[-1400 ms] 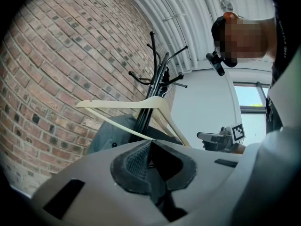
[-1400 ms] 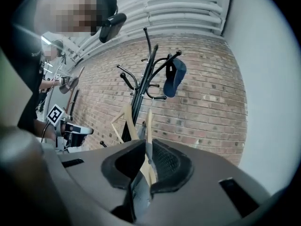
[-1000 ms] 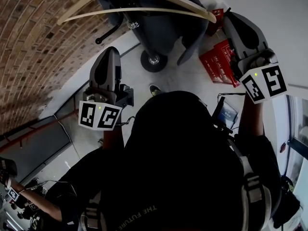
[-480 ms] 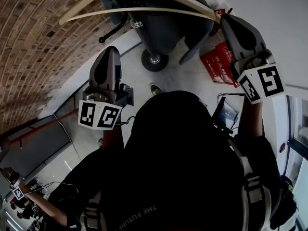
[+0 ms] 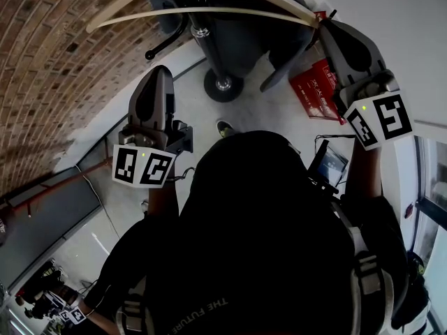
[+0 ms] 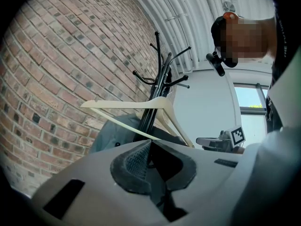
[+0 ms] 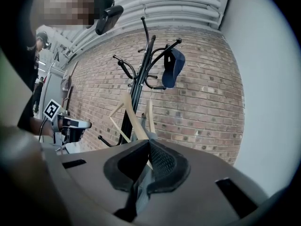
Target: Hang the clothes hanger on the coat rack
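Observation:
A cream wooden clothes hanger [image 5: 209, 12] lies crosswise at the top of the head view, in front of the black coat rack [image 5: 209, 44]. My right gripper [image 5: 323, 21] is shut on the hanger's right end. In the right gripper view the hanger [image 7: 127, 109] runs up from the closed jaws [image 7: 146, 141] toward the rack [image 7: 137, 79]. Lower on the left, my left gripper [image 5: 162, 72] holds nothing and is well clear of the hanger. In the left gripper view its jaws [image 6: 149, 142] meet, with the hanger [image 6: 141, 105] and rack [image 6: 159, 74] beyond them.
A grey garment [image 5: 241, 44] hangs on the rack, and a blue cap [image 7: 172, 69] sits on an upper hook. The rack's round base [image 5: 223, 86] stands on the floor beside red boxes [image 5: 318, 89]. A brick wall [image 5: 49, 68] runs along the left.
The right gripper has edged up and left onto the hanger's right end, and the hanger has shifted slightly upward. The left gripper has stayed put.

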